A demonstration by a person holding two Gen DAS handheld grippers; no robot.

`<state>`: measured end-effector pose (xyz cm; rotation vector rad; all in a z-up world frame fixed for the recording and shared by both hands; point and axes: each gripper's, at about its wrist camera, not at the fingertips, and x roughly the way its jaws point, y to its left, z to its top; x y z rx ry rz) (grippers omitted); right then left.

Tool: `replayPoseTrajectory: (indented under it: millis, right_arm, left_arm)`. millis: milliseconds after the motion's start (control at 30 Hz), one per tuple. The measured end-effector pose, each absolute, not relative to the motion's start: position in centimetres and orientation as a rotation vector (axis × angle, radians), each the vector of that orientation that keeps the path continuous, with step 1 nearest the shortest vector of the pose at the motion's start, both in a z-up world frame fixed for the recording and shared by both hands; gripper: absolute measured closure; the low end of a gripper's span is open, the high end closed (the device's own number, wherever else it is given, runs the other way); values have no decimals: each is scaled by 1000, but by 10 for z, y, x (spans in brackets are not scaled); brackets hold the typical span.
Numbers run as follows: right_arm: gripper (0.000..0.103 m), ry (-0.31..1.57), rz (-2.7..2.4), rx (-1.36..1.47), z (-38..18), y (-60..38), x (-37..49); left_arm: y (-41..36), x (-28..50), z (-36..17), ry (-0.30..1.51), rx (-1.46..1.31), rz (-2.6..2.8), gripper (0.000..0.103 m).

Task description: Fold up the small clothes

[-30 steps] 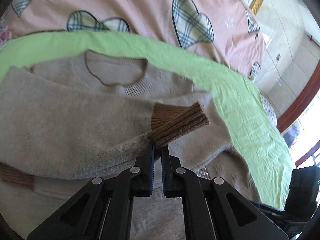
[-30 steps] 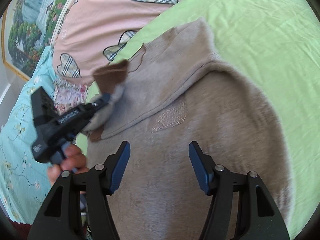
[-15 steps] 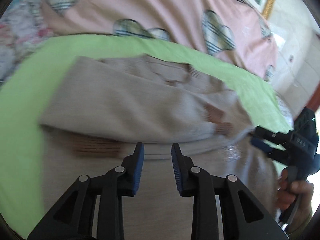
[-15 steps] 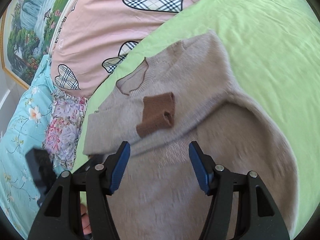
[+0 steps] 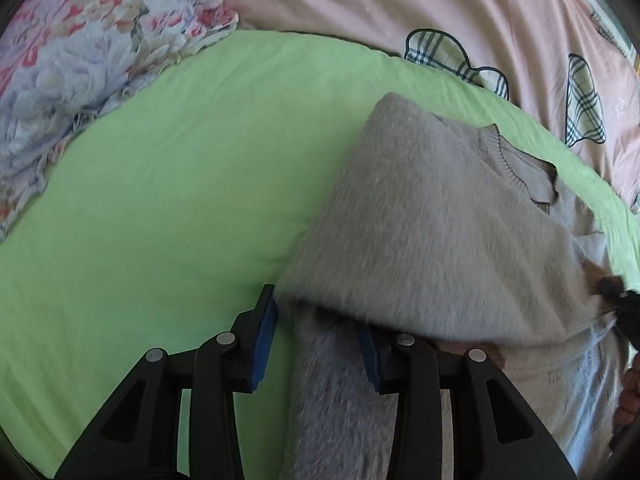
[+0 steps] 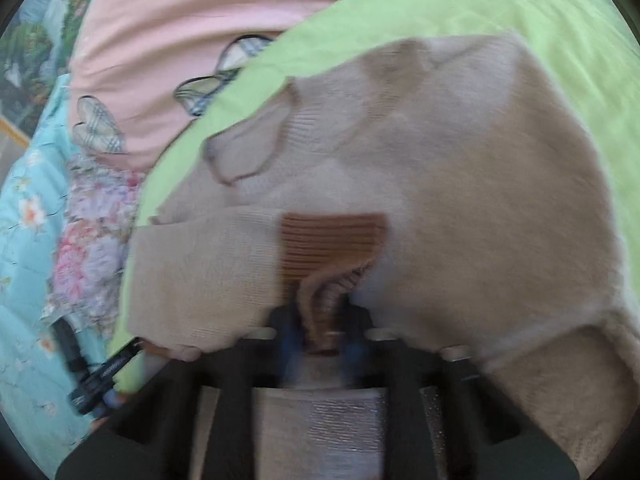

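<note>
1. Sweater (image 5: 440,216) lies on the green sheet (image 5: 168,184) of the bed, neckline (image 6: 248,152) toward the pink quilt (image 5: 420,4). One beige sleeve (image 6: 200,272) is folded across the chest, and its brown cuff (image 6: 332,240) rests flat near the middle.
2. My left gripper (image 5: 316,340) has its jaws apart; they have just been opening. A fold of sweater edge sits between the blue pads (image 5: 262,344). The pads do not press on it.
3. My right gripper (image 6: 320,328) has just closed. Its jaws stand together on a bunched ridge of knit just below the brown cuff. The right wrist view is blurred, so the exact pad contact is hard to read.
4. In the left wrist view, the right gripper shows only at the far right edge, at the sweater's side.
5. In the right wrist view, my left gripper is a dark shape at lower left, beside the folded sleeve's end.
6. Floral pillow (image 5: 80,52) lies past the sheet at upper left, apart from the sweater.
</note>
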<state>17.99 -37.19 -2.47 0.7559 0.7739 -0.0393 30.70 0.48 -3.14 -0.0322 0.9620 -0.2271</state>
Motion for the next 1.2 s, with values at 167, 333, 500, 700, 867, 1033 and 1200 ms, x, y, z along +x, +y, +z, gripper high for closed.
replayPoseTrajectory:
  millis: [167,333,500,700,867,1033,1200]
  right_arm:
    - [92,555,-35,738,33,-403,137]
    - [92,610,-100,667,30,-434,118]
    - [92,665,-116,653,6,-442,120]
    - [90,847,-186,624,-32,-443,116]
    - [73,751,-311,569,9,-441,90]
    - [65,747,-3,548,47,-390,144]
    - [54,820,351,514,49,-305,243]
  left_arm:
    - [7,293,-22,931,-75,-161,75]
    - [-4,273,-27,923,-80,-113,78]
    - [3,265,-24,911,-140,-116,78]
    - [-5,262,-32,935,-73,-150,76]
    - [5,263,-33,941,-121,-174,74]
    - [8,261,-37,926,-164,-184,72]
    - [10,256,-38,901,-177,-196,71]
